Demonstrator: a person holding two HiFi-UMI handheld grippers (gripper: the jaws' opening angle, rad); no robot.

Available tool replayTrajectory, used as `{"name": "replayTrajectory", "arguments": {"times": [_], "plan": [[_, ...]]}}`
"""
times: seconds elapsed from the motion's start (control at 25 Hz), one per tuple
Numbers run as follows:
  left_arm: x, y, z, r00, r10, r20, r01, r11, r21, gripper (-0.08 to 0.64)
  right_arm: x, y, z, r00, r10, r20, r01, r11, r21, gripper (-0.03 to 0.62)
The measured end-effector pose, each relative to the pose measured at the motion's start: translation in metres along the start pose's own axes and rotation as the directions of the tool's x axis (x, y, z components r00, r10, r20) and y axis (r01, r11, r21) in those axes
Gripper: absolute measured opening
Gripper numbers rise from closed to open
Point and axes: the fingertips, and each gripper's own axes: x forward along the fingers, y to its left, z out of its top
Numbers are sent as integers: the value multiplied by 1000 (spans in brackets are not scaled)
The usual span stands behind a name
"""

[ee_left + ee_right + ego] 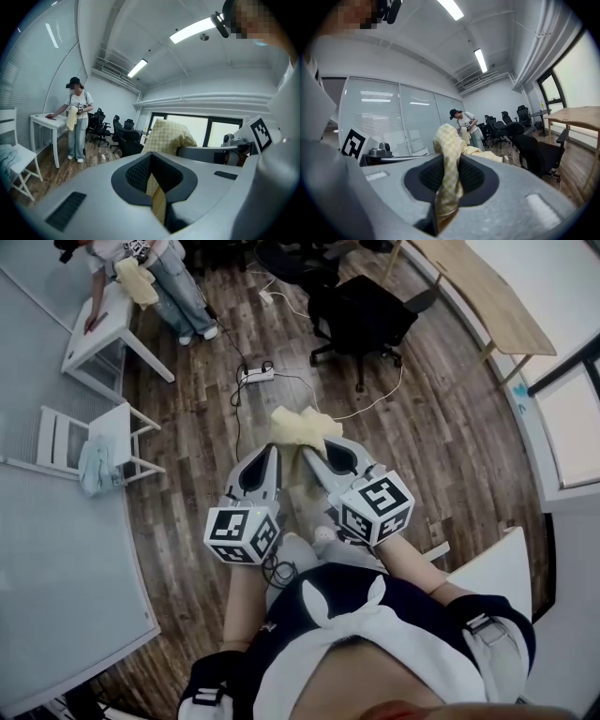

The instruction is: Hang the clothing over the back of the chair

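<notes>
Left gripper [272, 454] & right gripper [317, 457] were each clamped on the yellow checked clothing [302, 427], carried betw. them above the floor [441, 427], prob. two grips to keep it spread for draping. White chair [98, 442] stood well apart.

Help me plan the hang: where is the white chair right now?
In the head view the white chair stands far left, beside the partition wall, a pale blue cloth on it, with the white table above it in frame.

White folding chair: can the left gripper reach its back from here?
Probably not yet: the left gripper, shut on the yellow garment, is well apart from the white folding chair. Only floor lies between.
</notes>
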Motion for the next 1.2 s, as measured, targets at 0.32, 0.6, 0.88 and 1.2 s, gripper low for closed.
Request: {"name": "replayTrajectory", "arguments": {"times": [0.32, 0.6, 0.88, 1.2], "plan": [[26, 0, -19, 998, 14, -53, -16, 1000, -25, 6, 3, -32, -8, 999, -43, -8, 43, 999, 14, 58], [65, 32, -8, 1000, 13, -26, -14, 1000, -9, 6, 40, -54, -6, 997, -71, -25, 71, 997, 13, 58], [102, 97, 28, 1000, 2, 2, -2, 1000, -11, 6, 112, -82, 19, 994, -109, -14, 109, 994, 26, 58], [135, 165, 80, 999, -14, 52, 13, 1000, 19, 6, 199, -90, 59, 995, -93, 28, 93, 996, -12, 58]]}}
